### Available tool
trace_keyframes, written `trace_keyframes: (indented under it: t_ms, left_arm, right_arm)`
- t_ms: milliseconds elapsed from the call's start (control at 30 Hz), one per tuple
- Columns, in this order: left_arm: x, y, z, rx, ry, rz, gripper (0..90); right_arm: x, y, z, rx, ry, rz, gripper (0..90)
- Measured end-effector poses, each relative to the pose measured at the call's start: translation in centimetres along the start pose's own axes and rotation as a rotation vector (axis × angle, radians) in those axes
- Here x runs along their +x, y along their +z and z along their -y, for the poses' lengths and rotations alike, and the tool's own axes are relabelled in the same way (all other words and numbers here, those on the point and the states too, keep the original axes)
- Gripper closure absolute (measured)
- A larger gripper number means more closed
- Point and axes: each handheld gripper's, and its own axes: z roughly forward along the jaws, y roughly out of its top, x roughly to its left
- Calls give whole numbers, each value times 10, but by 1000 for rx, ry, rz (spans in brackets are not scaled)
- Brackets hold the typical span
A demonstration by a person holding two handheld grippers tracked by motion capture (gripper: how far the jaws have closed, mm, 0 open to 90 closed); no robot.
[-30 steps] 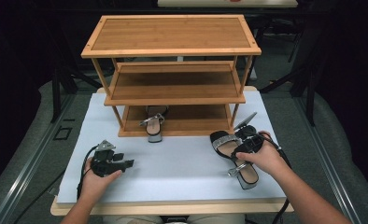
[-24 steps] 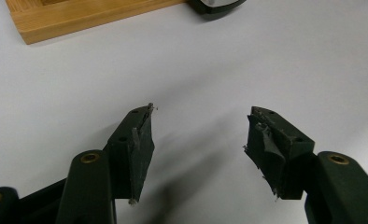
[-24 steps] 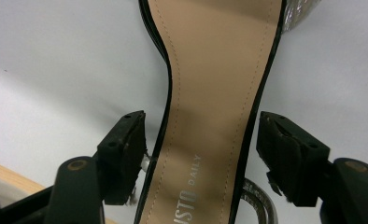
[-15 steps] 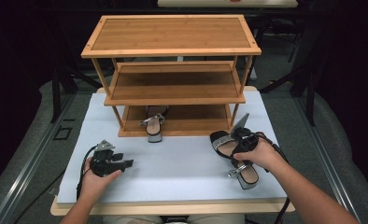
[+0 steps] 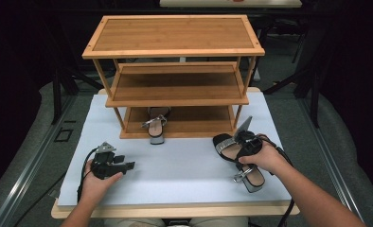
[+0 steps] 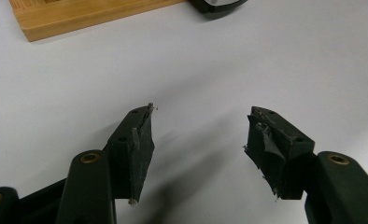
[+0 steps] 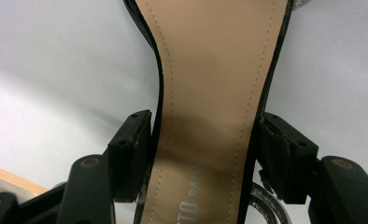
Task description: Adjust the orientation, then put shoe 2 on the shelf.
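Black claw jaws of the right claw (image 7: 203, 156), just closing, straddle the sandal (image 7: 210, 93) near the desk's right edge and should pinch its waist squarely before lifting; left claw (image 6: 198, 140) gapes wide, empty.

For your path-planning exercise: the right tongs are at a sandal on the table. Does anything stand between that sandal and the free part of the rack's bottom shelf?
Nothing visible does. The sandal, between the right tongs, lies in front of the rack's right end; only bare table separates them. The other sandal sits left of centre on that shelf.
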Motion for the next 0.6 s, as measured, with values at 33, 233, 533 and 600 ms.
trace_keyframes:
  t_ms: [33, 233, 533, 600]
  left_arm:
    - [0, 0, 0, 1, -1, 0, 405]
    - [-1, 1, -1, 6, 5, 2, 404]
    - [-1, 0, 0, 4, -4, -1, 405]
    - [-1, 1, 0, 6, -4, 0, 404]
  right_arm:
    - [0, 0, 1, 1, -2, 1, 388]
    - [1, 0, 8, -27, -30, 7, 402]
    - [7, -7, 15, -83, -44, 15, 415]
    - [8, -10, 16, -93, -40, 9, 417]
